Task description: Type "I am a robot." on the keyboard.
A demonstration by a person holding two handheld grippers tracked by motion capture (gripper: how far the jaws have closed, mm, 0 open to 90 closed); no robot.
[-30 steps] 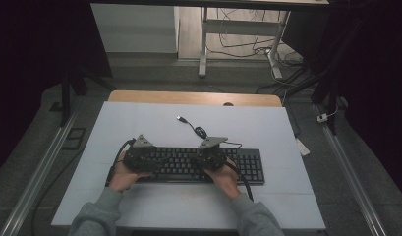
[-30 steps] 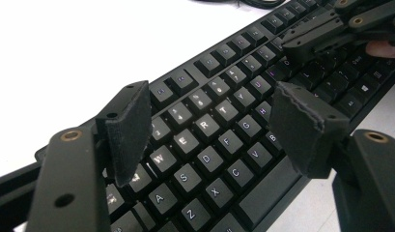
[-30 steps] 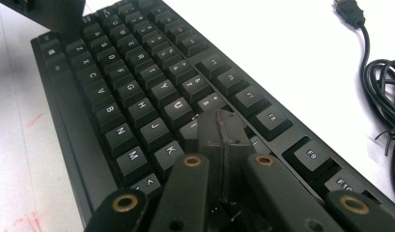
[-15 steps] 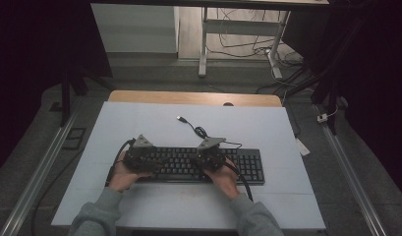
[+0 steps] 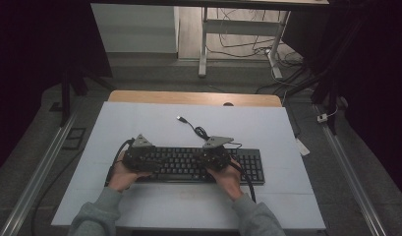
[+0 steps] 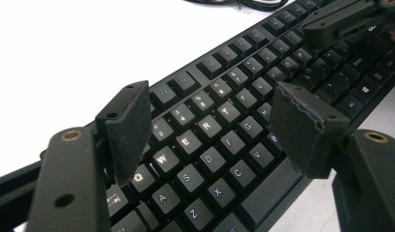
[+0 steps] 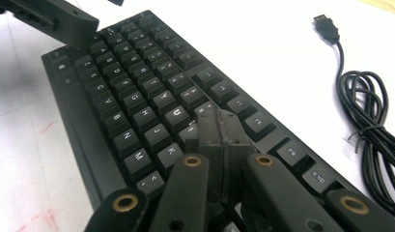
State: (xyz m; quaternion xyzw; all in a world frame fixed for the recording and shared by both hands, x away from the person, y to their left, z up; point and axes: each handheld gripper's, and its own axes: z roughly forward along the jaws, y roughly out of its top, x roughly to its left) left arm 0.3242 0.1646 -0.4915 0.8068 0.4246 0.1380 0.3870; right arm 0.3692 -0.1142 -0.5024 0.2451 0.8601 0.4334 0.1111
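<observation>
- broadly, the table [image 5: 154,123] carries a black keyboard [image 5: 198,164] lying flat near the person's edge, its loose cable [image 7: 366,111] and usb plug [image 7: 326,23] coiled on the white top beyond it.
- left gripper [image 6: 209,130] hovers over the q-w-e-r keys with its jaws spread wide, nothing between them.
- right gripper [image 7: 219,128] has its jaws pressed together into one tip, sitting down among the keys around i, o and k.
- step in hand looks like key-pressing with the closed right tip.
- next move likely needs a short straight push on one key, without clipping neighbours.
</observation>
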